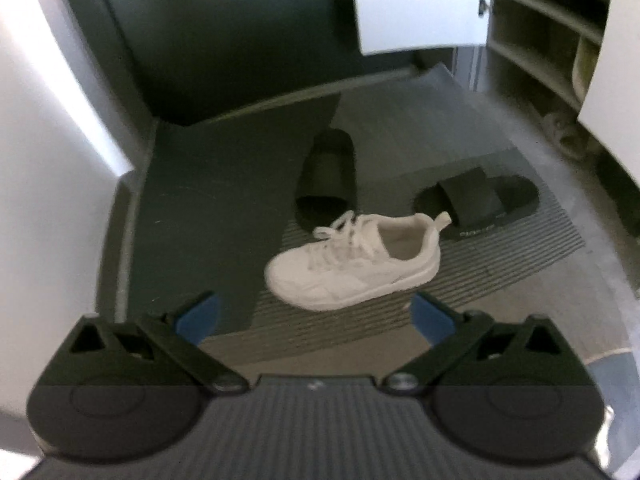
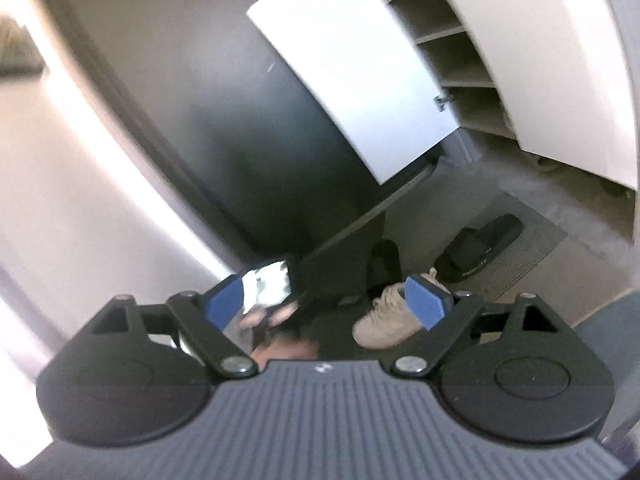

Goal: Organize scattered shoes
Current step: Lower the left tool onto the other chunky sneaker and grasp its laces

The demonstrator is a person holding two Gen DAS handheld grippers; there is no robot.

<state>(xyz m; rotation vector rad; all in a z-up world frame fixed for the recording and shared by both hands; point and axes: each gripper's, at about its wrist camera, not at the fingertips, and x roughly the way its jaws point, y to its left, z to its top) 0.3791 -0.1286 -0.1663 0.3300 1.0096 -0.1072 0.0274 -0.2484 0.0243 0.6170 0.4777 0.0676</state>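
Cabinet shelves (image 1: 540,36) stand open to your right, doors swung wide, over a ribbed floor mat (image 1: 500,256). On the mat lie two black slides (image 1: 476,200) and, nearest you, a white sneaker (image 1: 352,264), long axis crosswise, toe left. Your left tongs (image 1: 316,316) hang spread just short of it; right tongs (image 2: 326,300), also spread and empty, sit farther back.
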